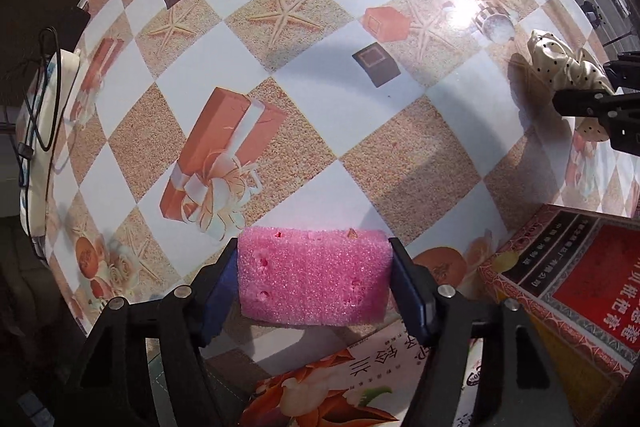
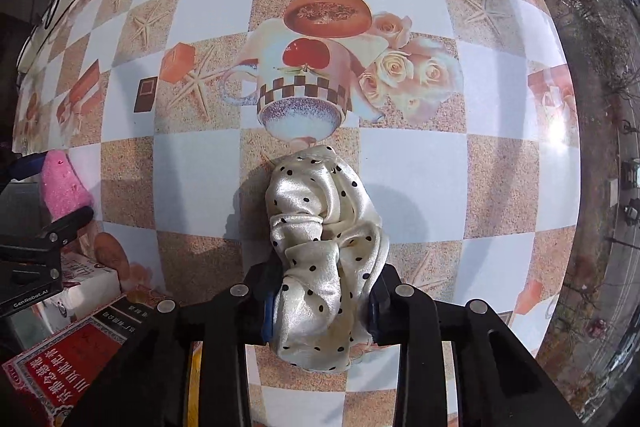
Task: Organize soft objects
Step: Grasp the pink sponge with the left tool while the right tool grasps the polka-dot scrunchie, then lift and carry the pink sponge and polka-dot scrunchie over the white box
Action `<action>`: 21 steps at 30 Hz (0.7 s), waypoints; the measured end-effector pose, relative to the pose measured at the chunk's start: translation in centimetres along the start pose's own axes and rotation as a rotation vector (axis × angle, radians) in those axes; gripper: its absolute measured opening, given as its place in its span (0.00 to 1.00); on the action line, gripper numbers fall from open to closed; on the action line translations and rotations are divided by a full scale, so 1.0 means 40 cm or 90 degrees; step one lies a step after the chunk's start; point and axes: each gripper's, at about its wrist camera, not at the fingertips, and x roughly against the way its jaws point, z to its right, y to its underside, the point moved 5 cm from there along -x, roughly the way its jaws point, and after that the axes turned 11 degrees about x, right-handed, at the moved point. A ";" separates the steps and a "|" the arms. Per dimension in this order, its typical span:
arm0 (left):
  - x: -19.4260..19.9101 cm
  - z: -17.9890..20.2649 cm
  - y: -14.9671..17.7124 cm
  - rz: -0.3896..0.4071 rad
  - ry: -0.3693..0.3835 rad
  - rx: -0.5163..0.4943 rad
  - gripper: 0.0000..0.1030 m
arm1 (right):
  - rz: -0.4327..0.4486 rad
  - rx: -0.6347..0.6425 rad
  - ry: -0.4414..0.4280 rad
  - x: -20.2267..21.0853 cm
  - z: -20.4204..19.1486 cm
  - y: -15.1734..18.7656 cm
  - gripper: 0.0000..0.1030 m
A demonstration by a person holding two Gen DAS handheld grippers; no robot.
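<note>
Left-wrist view, left to right: a white pad with a black cable (image 1: 38,107) lies at the far-left edge of the tabletop (image 1: 320,99), whose cloth is printed with sand-coloured and white checks, starfish, gift boxes and cups. The left claw (image 1: 314,279) points straight down at this surface; its two blue-padded fingers (image 1: 218,291) press the short ends of a pink sponge (image 1: 314,277), which is held clear of the cloth near the bottom centre of the view. Below the sponge lies a flower-printed carton (image 1: 320,387), and to its right a red-and-gold box (image 1: 580,291). At the far right edge the right claw appears from the side, gripping a cream polka-dot cloth (image 1: 568,61). Right-wrist view, left to right: the left claw (image 2: 44,187) with the pink sponge (image 2: 64,187) stands at the left edge, above the white carton (image 2: 88,287) and the red-and-gold box (image 2: 68,359). At centre the right claw (image 2: 320,311), also pointing straight down, is closed narrowly on the bunched polka-dot cloth (image 2: 324,247); the fabric fills the gap between its fingers (image 2: 268,311) and bulges out beyond them, over the printed cup on the tabletop (image 2: 420,179). Whether the cloth's far end touches the surface cannot be told.
</note>
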 end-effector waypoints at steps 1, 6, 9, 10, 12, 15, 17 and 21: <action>0.015 -0.006 0.000 0.010 -0.001 0.013 0.71 | 0.006 -0.009 -0.006 0.014 0.001 0.006 0.34; 0.109 -0.026 0.019 0.061 -0.001 0.066 0.71 | 0.029 -0.025 -0.017 0.080 -0.005 0.034 0.34; 0.163 -0.019 0.040 0.083 0.004 0.085 0.71 | 0.046 -0.034 -0.020 0.126 -0.013 0.047 0.34; 0.187 -0.012 0.037 0.091 0.005 0.091 0.71 | 0.052 -0.038 -0.022 0.140 -0.015 0.049 0.34; 0.230 0.005 0.054 0.101 0.009 0.101 0.71 | 0.063 -0.046 -0.027 0.173 -0.012 0.056 0.34; 0.247 -0.019 0.069 0.109 0.019 0.116 0.71 | 0.082 -0.059 -0.036 0.219 -0.018 0.066 0.34; 0.261 -0.034 0.087 0.113 0.023 0.128 0.71 | 0.093 -0.061 -0.037 0.246 -0.027 0.077 0.34; 0.288 -0.035 0.124 0.120 0.029 0.156 0.71 | 0.115 -0.063 -0.043 0.300 -0.061 0.100 0.34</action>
